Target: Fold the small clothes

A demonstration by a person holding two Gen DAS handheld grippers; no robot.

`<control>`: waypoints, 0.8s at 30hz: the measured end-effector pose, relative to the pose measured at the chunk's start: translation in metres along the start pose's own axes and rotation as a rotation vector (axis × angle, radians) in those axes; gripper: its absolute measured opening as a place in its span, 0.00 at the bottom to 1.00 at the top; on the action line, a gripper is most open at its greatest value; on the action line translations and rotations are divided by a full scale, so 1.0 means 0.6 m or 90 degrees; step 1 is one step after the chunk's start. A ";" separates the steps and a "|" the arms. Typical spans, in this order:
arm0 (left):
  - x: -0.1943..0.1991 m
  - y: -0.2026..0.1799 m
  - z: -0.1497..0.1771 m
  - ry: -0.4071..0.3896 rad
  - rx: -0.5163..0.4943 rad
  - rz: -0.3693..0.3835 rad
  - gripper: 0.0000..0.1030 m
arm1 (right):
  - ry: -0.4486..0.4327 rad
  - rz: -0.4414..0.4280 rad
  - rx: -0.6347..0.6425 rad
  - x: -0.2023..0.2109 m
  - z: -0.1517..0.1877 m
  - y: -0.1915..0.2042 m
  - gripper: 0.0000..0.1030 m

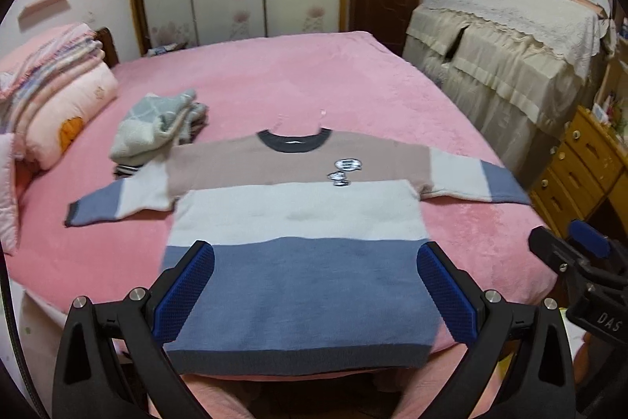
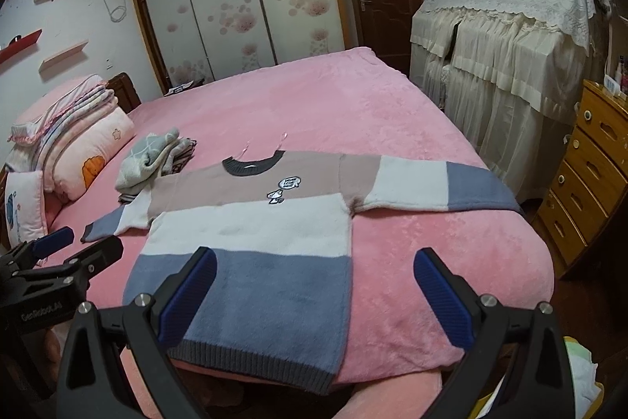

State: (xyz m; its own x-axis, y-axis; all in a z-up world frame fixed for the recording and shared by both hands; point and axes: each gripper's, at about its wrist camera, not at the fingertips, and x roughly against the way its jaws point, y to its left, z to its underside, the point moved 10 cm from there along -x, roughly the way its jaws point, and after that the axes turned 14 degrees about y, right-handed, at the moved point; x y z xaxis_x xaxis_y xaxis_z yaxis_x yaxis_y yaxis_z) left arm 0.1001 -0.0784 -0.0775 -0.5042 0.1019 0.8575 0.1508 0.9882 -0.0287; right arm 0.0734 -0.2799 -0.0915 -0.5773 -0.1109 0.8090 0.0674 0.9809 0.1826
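Pink bedding (image 1: 353, 85) fills the middle of both views, and a striped sweater (image 1: 298, 222) lies flat at lower centre, sleeves spread, hem at the near edge. Folded clothes (image 1: 157, 128) sit upper left of it. Left gripper (image 1: 314, 285) and right gripper (image 2: 314, 293) hover spread, holding nothing.

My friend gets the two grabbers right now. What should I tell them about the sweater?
Left gripper: open, empty, hovering over the sweater's blue bottom band.
Right gripper: open, empty, above the sweater's lower right edge.
Striped sweater: lying flat, front up, on the pink bed, both sleeves spread out, hem at the near bed edge.
Pile of clothes: beside the sweater's left sleeve, apparently folded.
Done: sweater is laid out.
Left: fold the sleeves in, fold the body, probably add it to the pile.
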 end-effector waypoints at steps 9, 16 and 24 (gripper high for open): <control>-0.029 -0.060 -0.075 0.006 -0.012 0.030 1.00 | -0.053 0.069 0.018 0.007 -0.062 -0.057 0.98; -0.060 -0.163 -0.145 -0.043 -0.079 0.027 1.00 | -0.089 0.100 -0.003 0.007 -0.109 -0.121 0.98; -0.180 -0.307 -0.183 -0.045 -0.122 0.048 0.99 | -0.097 0.192 -0.043 -0.044 -0.129 -0.229 0.97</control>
State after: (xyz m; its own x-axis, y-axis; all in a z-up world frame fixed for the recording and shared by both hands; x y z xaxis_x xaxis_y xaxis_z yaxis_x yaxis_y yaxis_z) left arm 0.2205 -0.2839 -0.1085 -0.5432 0.1889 0.8181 0.3453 0.9384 0.0126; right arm 0.1421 -0.4242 -0.0949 -0.6383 0.2122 0.7400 0.3044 0.9525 -0.0106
